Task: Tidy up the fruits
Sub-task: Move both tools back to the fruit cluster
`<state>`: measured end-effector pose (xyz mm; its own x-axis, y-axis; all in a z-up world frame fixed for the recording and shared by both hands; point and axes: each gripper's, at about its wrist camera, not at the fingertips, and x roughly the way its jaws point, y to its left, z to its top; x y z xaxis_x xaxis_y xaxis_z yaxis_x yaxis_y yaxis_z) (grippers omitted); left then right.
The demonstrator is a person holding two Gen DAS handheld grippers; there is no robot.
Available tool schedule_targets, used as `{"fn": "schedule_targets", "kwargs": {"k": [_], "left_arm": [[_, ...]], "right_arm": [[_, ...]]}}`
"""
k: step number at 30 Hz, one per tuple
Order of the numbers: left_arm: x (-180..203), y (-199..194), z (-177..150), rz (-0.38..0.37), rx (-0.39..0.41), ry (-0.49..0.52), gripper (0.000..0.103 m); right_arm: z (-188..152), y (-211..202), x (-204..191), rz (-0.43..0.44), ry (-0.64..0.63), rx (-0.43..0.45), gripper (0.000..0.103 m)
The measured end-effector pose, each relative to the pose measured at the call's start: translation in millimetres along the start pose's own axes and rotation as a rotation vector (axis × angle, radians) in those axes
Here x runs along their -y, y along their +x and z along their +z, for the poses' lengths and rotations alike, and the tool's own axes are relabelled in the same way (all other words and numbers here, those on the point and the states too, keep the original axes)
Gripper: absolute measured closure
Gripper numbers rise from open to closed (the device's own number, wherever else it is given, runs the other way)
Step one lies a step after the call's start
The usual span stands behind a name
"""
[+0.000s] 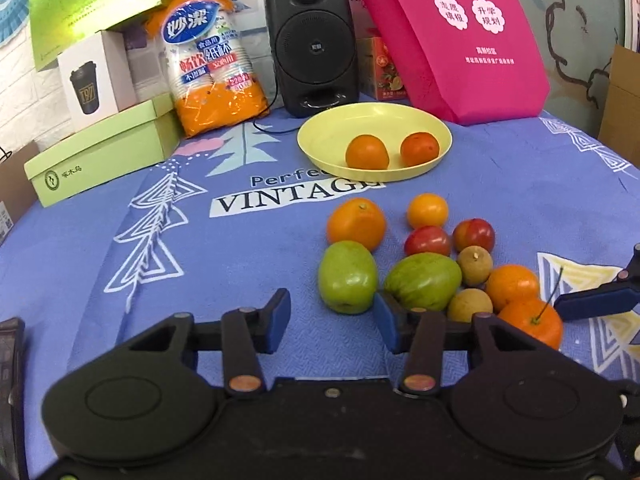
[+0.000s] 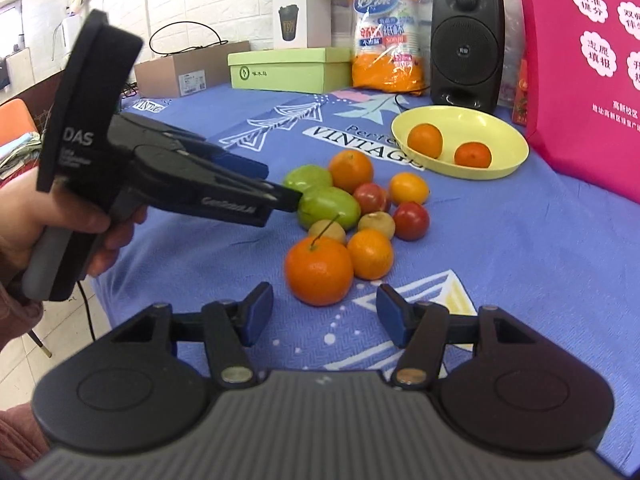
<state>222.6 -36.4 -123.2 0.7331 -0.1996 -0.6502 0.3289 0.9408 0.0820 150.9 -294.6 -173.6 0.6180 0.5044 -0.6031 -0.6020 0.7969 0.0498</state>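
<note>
- Fruits lie in a loose heap on the blue printed cloth, with two already in the round pale-yellow plastic plate behind the heap, so the sorting looks part done.
- Black two-finger left gripper hovers low at the near edge of the heap, jaws apart and empty; its right pad is just beside the larger green striped fruit, and the rounder green fruit sits just ahead of the gap.
- Black two-finger right gripper is likewise apart and empty, lined up on the big stemmed orange tangerine just in front of it.
- Step in hand, as I judge it: both tongs approaching for a pick.
- Next move calls for easing each forward until its fruit sits between the pads, then closing gently; round neighbours touching may roll.
</note>
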Motion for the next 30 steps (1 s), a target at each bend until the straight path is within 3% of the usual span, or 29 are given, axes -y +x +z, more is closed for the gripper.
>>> {"fn": "schedule_targets", "kwargs": {"k": [14, 17, 19, 30], "left_arm": [[-10.6, 26.9, 12.7, -0.047, 0.0, -0.066, 0.057], [-13.9, 29.0, 13.8, -0.056, -0.001, -0.074, 0.058], [-14.7, 28.9, 12.9, -0.061, -0.004, -0.079, 0.059], [-17.3, 5.3, -0.9, -0.066, 0.002, -0.087, 0.059]], "right_arm": [[5.3, 13.4, 0.6, -0.005, -0.016, -0.004, 0.051], [7.4, 17.4, -1.0, -0.016, -0.027, -0.004, 0.058], [8.0, 17.9, -0.4, -0.001, -0.023, -0.002, 0.064], [6.0, 5.2, 3.3, 0.007, -0.005, 0.01, 0.065]]}}
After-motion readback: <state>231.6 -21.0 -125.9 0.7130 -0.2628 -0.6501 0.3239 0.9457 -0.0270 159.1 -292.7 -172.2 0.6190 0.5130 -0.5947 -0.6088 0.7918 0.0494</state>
